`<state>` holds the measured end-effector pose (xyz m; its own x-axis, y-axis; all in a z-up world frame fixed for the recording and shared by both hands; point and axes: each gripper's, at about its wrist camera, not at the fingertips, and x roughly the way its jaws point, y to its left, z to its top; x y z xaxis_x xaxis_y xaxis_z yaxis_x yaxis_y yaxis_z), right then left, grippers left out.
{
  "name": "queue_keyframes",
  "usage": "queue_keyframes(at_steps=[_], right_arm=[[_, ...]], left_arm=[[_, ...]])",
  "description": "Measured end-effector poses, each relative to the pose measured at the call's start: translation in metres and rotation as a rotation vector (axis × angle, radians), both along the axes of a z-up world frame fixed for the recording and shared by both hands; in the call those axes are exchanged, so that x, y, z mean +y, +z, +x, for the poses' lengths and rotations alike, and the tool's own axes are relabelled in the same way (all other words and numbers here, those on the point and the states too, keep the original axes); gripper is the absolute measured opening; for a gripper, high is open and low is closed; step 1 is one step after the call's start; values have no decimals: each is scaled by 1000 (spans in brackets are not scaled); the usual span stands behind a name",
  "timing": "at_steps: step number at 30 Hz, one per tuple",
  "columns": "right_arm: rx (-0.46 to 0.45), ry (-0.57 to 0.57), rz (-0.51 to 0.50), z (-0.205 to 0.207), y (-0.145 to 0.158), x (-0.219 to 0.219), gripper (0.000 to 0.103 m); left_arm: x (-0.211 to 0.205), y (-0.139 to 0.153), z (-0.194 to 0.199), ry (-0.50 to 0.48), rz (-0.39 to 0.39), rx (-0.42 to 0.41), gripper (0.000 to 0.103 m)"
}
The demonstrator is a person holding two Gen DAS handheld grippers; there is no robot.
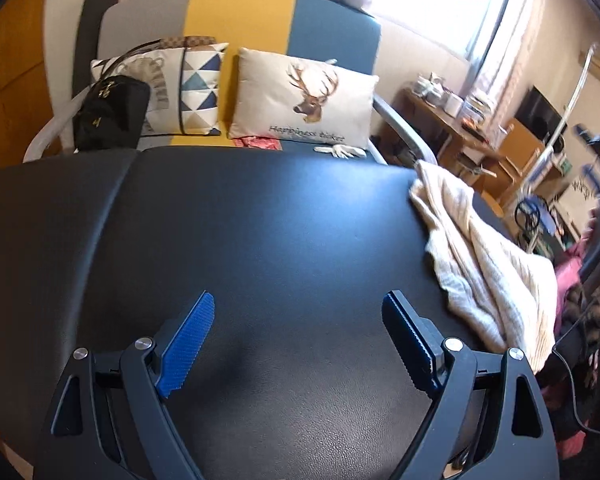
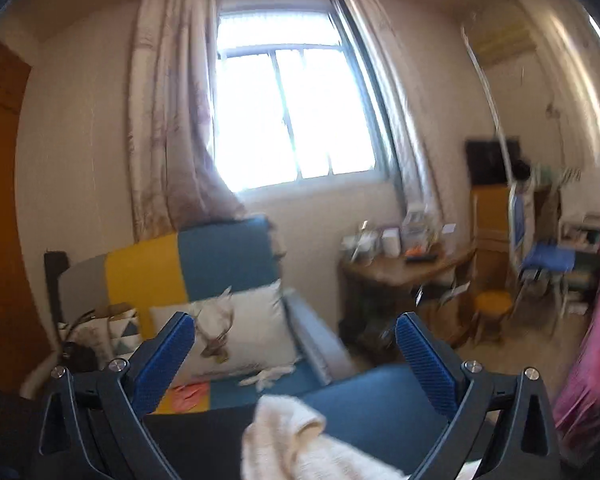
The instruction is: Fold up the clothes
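A cream knitted garment (image 1: 484,256) lies crumpled along the right edge of the black padded table (image 1: 260,232). My left gripper (image 1: 298,340) hovers open over the bare table, left of the garment, with nothing between its blue pads. In the right wrist view, my right gripper (image 2: 296,360) is open and raised, pointing toward the window. A corner of the cream garment (image 2: 296,436) shows below it, between the fingers but not touching them. A pink garment (image 2: 596,344) hangs at the far right edge.
Behind the table stands a grey, yellow and blue sofa (image 1: 240,16) with a deer cushion (image 1: 304,96), a patterned cushion (image 1: 196,88) and a black bag (image 1: 112,116). A cluttered wooden desk (image 2: 404,268), a blue chair (image 2: 544,260) and a yellow stool (image 2: 492,304) stand to the right.
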<state>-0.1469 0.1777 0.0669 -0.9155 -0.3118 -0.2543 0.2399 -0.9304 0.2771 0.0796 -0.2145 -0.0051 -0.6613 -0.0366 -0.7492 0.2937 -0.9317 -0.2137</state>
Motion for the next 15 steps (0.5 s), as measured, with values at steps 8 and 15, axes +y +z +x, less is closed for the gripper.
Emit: queue_keyframes(at_steps=[8, 15], right_arm=[[-627, 228, 74, -63, -121, -43, 91], [-857, 187, 341, -58, -168, -29, 77]], left_arm=[[-6, -4, -3, 16, -83, -7, 89], [17, -10, -20, -63, -35, 2, 89]])
